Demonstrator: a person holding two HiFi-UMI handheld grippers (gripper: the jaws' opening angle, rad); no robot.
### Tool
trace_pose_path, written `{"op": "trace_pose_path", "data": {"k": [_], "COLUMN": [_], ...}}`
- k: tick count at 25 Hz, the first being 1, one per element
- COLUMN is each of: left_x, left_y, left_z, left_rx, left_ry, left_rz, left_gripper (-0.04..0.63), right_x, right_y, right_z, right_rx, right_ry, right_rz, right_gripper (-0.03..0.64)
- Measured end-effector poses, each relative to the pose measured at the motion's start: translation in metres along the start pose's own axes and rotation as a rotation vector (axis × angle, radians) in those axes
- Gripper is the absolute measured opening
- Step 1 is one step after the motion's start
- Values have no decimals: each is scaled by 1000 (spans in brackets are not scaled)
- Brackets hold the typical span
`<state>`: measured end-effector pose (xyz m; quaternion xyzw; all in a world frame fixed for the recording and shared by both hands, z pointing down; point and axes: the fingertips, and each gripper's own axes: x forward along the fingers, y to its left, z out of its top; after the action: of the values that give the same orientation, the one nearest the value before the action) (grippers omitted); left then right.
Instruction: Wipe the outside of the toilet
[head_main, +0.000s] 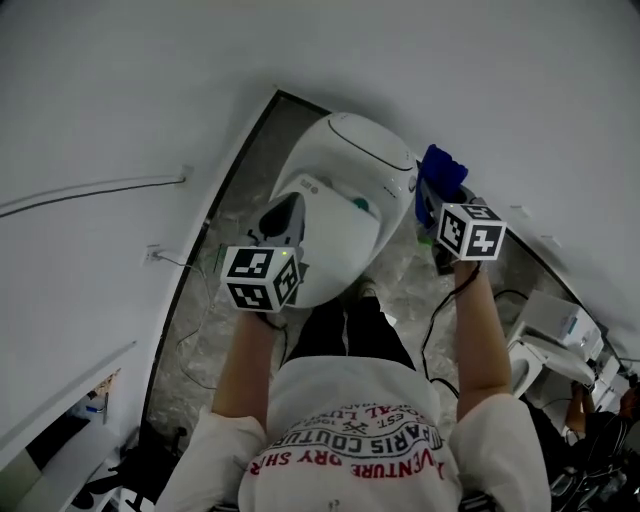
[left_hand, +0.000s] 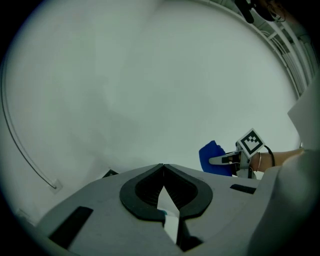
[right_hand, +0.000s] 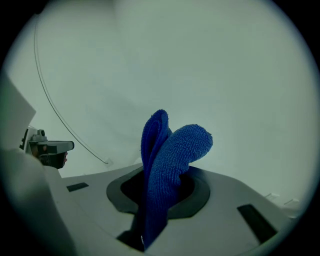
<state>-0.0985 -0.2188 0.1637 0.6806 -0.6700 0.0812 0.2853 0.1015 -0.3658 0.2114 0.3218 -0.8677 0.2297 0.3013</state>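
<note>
The white toilet stood on the marbled floor against the white wall, its lid closed, directly ahead of you and between your two arms. Your right hand-held gripper was clenched on a blue terry cloth, which hung just beside the toilet's right flank; whether the cloth touched the porcelain could not be told. In the right gripper view the folded cloth rose up from between the jaws of that hand-held gripper, with only bare wall behind it. Your left hand-held gripper sat over the near left part of the lid. In the left gripper view its jaws were closed tip to tip with nothing gripped, and they pointed at the wall. A thin cable ran along the wall to your left. Another white fixture stood well apart on your right.
</note>
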Motion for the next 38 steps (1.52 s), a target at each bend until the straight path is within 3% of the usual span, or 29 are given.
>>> {"op": "trace_pose_path", "data": {"k": [5,11,18,24,31,38], "left_x": [52,101,151,178,175,173], "left_y": [16,35,47,58,74,84], "left_z": [-19,-41,-82,-103,-124,-146], "left_rx": [-16,-49,-180,-218,-308,-351], "left_ry": [64,104,150,169,139,132], "left_rz": [3,98,164,205,287,303], "left_gripper": [8,8,8,8,8,8], "right_x": [70,132,191,239,265,289], "right_y": [-24,-49,-75,-69,-48,-17], "right_z": [-11,-30,-53,-47,-36,-22], "right_rx": [-67,-136,-253,-307,-459,-730], "right_ry": [135,298,433,482,521,494], "right_rz": [37,92,153,275,331,367], "right_gripper": [72,72,72,72,72,72]}}
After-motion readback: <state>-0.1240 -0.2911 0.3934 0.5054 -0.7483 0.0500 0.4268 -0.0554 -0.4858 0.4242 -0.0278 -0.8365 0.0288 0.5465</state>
